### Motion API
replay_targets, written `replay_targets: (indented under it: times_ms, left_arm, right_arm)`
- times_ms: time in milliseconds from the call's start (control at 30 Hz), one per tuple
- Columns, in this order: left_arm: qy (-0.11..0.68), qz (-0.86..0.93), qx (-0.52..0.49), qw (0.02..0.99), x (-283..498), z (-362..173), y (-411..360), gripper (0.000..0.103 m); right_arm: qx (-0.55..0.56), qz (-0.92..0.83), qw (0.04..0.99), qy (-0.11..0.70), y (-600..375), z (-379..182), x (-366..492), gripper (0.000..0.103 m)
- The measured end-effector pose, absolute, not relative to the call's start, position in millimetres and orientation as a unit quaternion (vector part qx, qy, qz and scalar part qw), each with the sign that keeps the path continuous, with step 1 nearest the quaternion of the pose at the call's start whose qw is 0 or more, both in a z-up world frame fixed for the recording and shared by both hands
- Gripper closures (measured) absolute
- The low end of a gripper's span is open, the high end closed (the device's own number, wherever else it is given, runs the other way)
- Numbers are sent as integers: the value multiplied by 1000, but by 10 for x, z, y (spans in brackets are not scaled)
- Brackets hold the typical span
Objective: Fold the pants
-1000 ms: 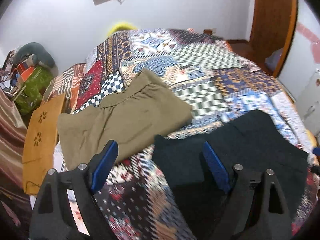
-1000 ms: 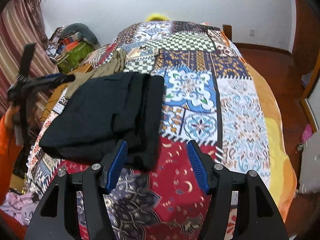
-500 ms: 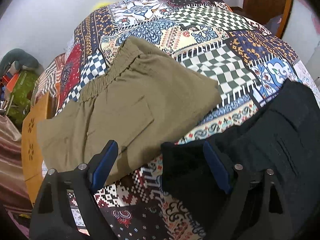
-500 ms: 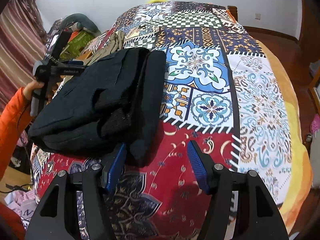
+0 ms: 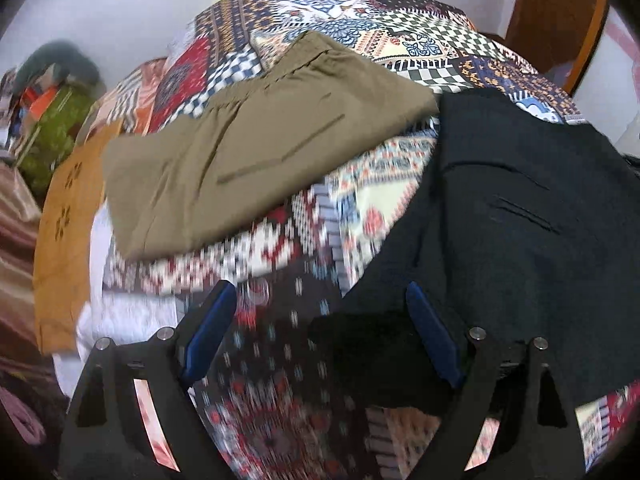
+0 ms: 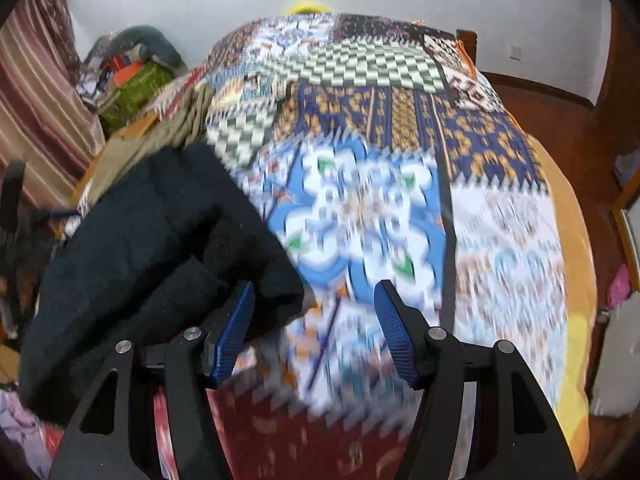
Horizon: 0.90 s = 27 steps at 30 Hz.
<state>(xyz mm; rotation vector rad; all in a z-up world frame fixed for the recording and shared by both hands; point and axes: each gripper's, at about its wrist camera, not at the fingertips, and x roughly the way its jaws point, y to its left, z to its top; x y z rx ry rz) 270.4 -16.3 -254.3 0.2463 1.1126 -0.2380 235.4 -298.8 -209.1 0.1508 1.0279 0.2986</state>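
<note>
Black pants (image 5: 520,220) lie folded on the patchwork quilt (image 5: 360,208), and folded olive pants (image 5: 260,140) lie beyond them to the left. My left gripper (image 5: 320,292) is open low over the near corner of the black pants; that corner lies under the gap, close to the right pad, and neither pad presses on it. In the right wrist view the black pants (image 6: 152,248) fill the left side. My right gripper (image 6: 316,288) is open at their right edge, with the cloth's rim just by the left fingertip (image 6: 240,308). The olive pants (image 6: 160,136) show behind. Both views are blurred.
The quilt (image 6: 400,128) covers the whole bed. An orange wooden board (image 5: 60,240) and white cloth (image 5: 120,320) lie at the bed's left edge, with piled bags (image 5: 52,120) and a striped curtain (image 6: 36,92) beyond. A wooden door (image 5: 556,12) stands at the right.
Both grippers have sunk closer to the bed. The left has come over the near corner of the black pants. The right has moved forward from the red patch to the blue-white one.
</note>
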Motion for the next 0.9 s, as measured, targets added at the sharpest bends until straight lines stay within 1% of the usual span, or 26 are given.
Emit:
replay_targets:
  times_ms: [200,333,567,767,900]
  left_arm:
    - [506,-89,78,854,2153,-2460,-84,15]
    - [479,-75,108,868,1987,-2389,-165,16]
    - [476,-65,135,867,2245,-2247,-47,16]
    - [521,-64,133,841,2625,-2545,116,16]
    - [549,-93,99,825,2680,-2716,149,16]
  right_arm:
    - [36,144,866,477,-2891,-1984,2607,45]
    - [37,132,867,479,-2981,-1926,2497,45]
    - [43,142,862,485,-3029,-1833,1952,45]
    - [63,160,839,515,-2883,-2011,1628,45]
    - [72,177,831,522,-2732,-2082,1583,45]
